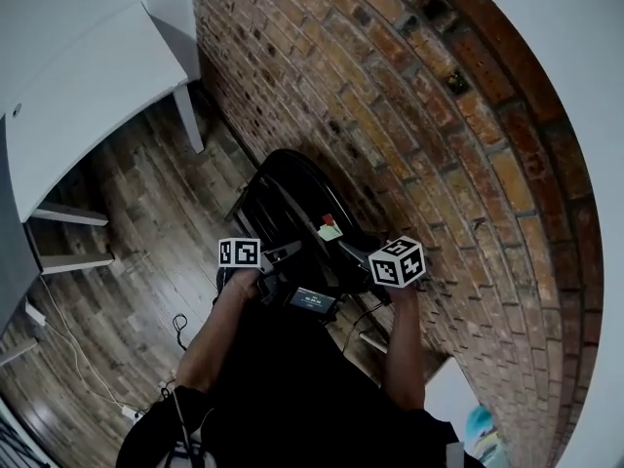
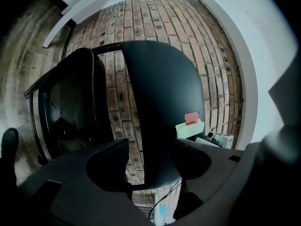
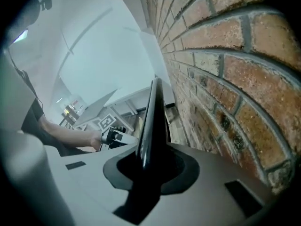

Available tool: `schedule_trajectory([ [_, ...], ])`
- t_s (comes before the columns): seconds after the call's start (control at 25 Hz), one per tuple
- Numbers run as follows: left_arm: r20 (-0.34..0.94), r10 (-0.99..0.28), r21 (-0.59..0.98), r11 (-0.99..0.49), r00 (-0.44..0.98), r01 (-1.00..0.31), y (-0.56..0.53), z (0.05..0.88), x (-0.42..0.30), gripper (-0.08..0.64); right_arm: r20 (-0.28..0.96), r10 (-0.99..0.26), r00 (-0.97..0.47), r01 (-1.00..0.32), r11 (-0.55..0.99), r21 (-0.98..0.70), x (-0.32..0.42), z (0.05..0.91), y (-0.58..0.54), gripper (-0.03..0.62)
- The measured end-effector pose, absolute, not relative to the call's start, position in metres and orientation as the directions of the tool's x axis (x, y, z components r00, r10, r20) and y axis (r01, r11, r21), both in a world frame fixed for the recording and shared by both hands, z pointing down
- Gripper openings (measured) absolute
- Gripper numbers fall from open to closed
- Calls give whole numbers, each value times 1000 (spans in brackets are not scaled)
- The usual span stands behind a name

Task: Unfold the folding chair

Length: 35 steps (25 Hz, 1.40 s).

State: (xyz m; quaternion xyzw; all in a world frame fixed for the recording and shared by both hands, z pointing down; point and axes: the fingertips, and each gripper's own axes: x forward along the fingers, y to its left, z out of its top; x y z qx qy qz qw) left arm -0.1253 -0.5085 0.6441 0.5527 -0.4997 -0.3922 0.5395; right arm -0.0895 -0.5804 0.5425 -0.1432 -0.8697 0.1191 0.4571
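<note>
Left forearm (image 1: 216,337) and right forearm (image 1: 406,344) reach away from the head camera, each hand holding a gripper. Just beyond them stands the chair (image 1: 292,181), black and upright, leaning on the wall at the right. Its long axis runs up and down, with the top end nearest the grippers. Its flat faces lie roughly along the wall.

The right gripper (image 3: 151,149) is on the wall side. Its jaws are clamped on a thin black panel (image 3: 149,117) of the chair, seen edge-on and running straight away between them, with brick just to its right.

The left gripper (image 2: 151,147) is on the room side, about as near the chair as the right one. Its jaws stand apart, with what looks like the same rounded panel between them. A strip of brick shows between the panel and the left jaw, so it is not gripped. Whether the panel is seat or back cannot be told. Farther left in that view is the chair's dark frame (image 2: 66,107), with wall showing in the gap.

Judging from this, the left jaws need to close. The held parts must then be drawn apart, away from the wall and toward the open room at the left.

Around the chair are the brick wall (image 1: 439,115), a wood floor (image 1: 127,232), a white table (image 1: 78,76) at far left and a thin cable (image 1: 88,359) on the near floor.
</note>
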Motion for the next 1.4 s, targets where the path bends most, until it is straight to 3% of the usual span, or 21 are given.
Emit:
schedule_trajectory([
  [0.6,190,-950,980,197,247,4,-458,703,-106,273,769,327,-549,101,939,-328,-81,532,-526,83],
  [0.88,129,-965,990,140,228,30,-475,705,-98,262,777,313,-546,88,944,-319,-83,530,-499,92],
  [0.96,113,-969,992,122,221,27,-469,703,-96,219,777,319,-543,79,940,-331,-80,531,-493,94],
  [1.4,168,-972,986,164,166,-36,-452,714,-88,167,743,264,-615,-171,875,-453,-48,542,-486,106],
])
